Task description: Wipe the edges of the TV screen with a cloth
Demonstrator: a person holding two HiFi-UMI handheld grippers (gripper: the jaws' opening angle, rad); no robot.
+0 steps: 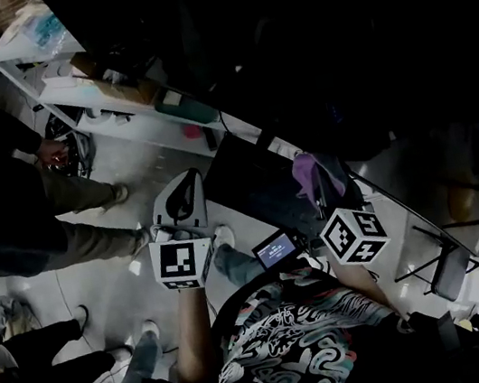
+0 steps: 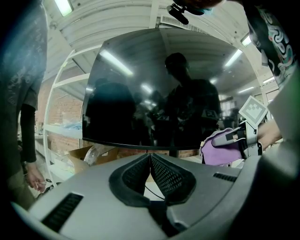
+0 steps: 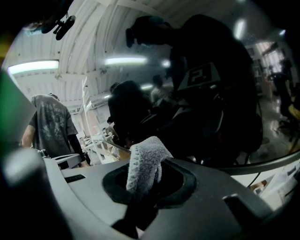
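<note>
The TV screen [image 1: 306, 46] is a big dark glossy panel ahead of me. My right gripper [image 1: 320, 192] is shut on a purple cloth [image 1: 314, 175], held close to the screen's lower edge. In the right gripper view the cloth [image 3: 143, 165] sticks up from between the jaws, right in front of the reflective screen [image 3: 201, 84]. My left gripper [image 1: 187, 182] is lower and to the left, away from the screen. In the left gripper view its jaws [image 2: 150, 158] are closed together with nothing between them, the screen [image 2: 154, 93] stands beyond, and the cloth [image 2: 220, 149] shows at right.
A person [image 1: 4, 209] stands at the left beside white shelving [image 1: 65, 88]. A cardboard box [image 2: 82, 157] sits under the screen. A folding chair [image 1: 446, 269] is at the right. Another person's legs [image 1: 39, 354] are at lower left.
</note>
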